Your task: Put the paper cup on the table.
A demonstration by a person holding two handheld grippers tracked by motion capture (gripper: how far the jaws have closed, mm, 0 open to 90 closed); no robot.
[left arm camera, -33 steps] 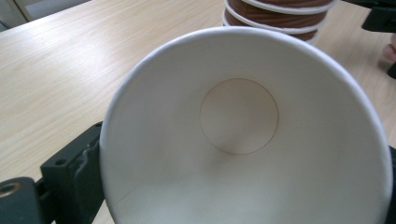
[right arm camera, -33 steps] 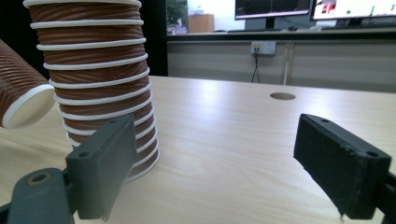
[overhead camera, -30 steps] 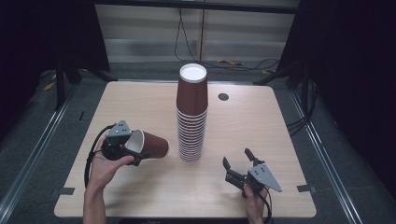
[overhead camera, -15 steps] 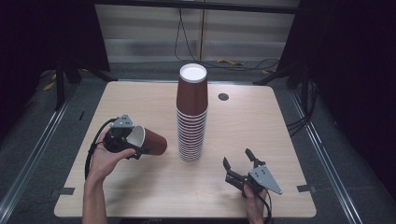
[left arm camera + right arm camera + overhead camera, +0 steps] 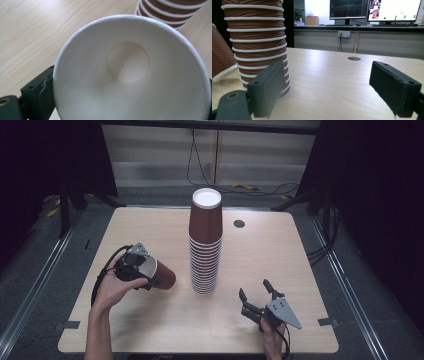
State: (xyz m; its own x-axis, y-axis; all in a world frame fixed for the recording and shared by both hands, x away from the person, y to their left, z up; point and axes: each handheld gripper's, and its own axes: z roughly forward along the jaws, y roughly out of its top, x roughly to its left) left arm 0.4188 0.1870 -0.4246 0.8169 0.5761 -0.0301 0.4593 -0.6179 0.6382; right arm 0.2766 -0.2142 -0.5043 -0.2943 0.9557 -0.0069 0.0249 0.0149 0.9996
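Left gripper (image 5: pixel 142 270) with cup (image 5: pixel 159 275), now nearer stack (image 5: pixel 205 245).

Both forearms were bare, no sleeves showing. The left gripper (image 5: pixel 142 272) was black with a small grey plate on top and a black cable looping behind it. The right gripper (image 5: pixel 256 297) was black too, with a grey three-cornered plate, blocky jaws and visible screw holes.

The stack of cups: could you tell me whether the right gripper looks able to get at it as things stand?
Probably yes. The right gripper rests on the table with jaws open, aimed toward the stack of cups. Only bare tabletop lies between them; the single cup in the left gripper is on the stack's far side.
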